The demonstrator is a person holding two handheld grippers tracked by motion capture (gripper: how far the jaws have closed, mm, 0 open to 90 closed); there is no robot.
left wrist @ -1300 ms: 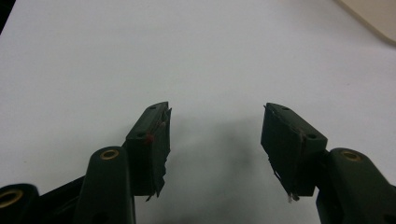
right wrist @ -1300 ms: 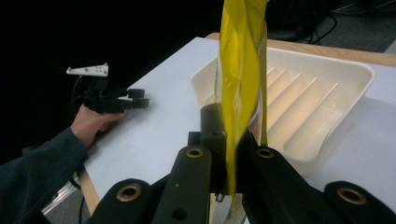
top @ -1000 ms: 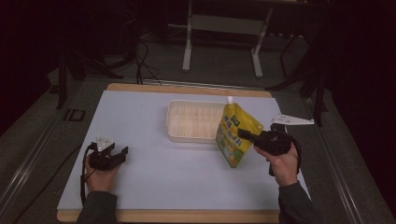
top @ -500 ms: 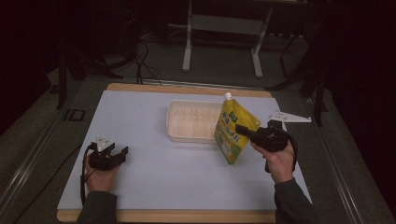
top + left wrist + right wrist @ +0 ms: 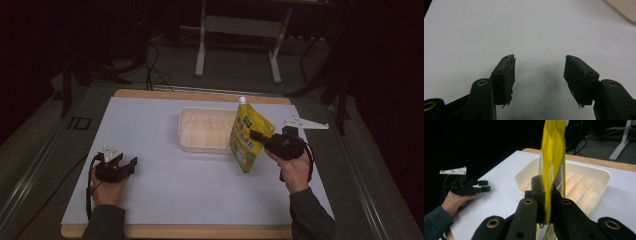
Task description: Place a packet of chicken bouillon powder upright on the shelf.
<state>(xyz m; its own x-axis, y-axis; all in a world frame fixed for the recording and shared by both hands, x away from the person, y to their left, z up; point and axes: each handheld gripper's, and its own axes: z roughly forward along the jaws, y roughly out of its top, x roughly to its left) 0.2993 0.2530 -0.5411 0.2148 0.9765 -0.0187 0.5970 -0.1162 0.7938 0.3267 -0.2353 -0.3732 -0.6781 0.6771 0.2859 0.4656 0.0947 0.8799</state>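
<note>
While a yellow pouch (image 5: 248, 136) hung upright in the air, pinched along its edge by the right tongs (image 5: 256, 135), the work stood at the carrying step: the pouch was lifted clear of the desk (image 5: 165, 192), with its white cap (image 5: 242, 100) on top and its lower corner hanging just above the surface, at the right end of a shallow cream tray (image 5: 200, 131). Seen from the right gripper view, the tongs (image 5: 545, 202) were clenched on the pouch (image 5: 552, 157), one black jaw pressed to each face, and the ribbed tray (image 5: 596, 185) lay directly beyond it. The left tongs (image 5: 131, 165) rested low on the desk, well apart from both pouch and tray, and the left gripper view showed them (image 5: 539, 75) released, jaws spread wide over bare white surface with nothing between them. A person's right hand (image 5: 292, 167) steadied the loaded gripper near the desk's right edge. Judging by how things lay, the pouch appeared bound for the tray; the next move would likely call for swinging it leftward over the rim, lowering or tipping it until it lay inside, and only then easing the grip, with care that the limp pouch did not catch on the tray's near wall.
</note>
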